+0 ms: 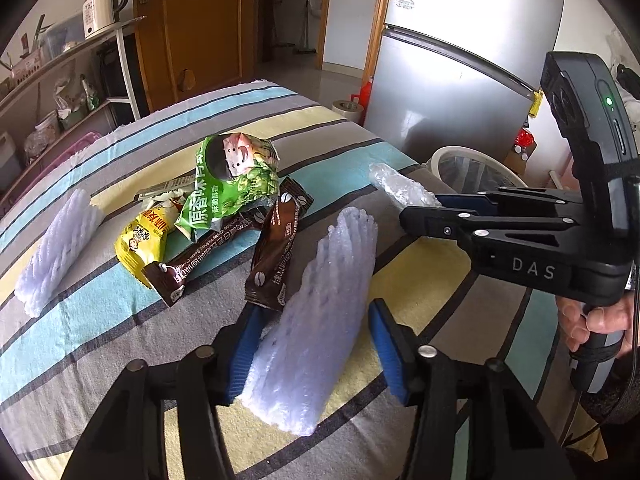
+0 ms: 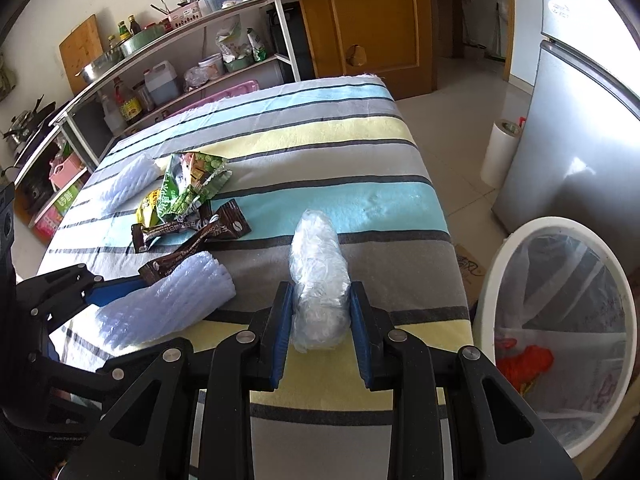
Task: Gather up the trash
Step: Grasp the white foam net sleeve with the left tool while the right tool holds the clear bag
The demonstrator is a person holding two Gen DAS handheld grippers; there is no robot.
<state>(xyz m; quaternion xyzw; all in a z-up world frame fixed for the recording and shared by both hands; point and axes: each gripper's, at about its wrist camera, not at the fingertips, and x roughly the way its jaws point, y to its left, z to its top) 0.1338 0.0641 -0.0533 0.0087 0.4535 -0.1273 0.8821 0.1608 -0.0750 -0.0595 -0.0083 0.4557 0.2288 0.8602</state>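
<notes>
A foam sleeve point(image 1: 316, 320) is being straddled by the parted left gripper point(image 1: 308, 344) and a plastic wad point(image 2: 320, 280) clamped by the right gripper point(image 2: 320, 320), wrappers point(image 1: 224, 216) ahead being left uncollected.

Left claw point(image 1: 312, 344) spread wide; right claw point(image 2: 320, 312) pinched narrow.

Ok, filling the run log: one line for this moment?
left gripper: around foam sleeve | right gripper: shut on plastic wad | wrappers on table | bin at right

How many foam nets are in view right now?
2. One foam net sits between the left gripper fingers; the other foam net lies on the cloth beyond the wrappers. More may hide under them.
</notes>
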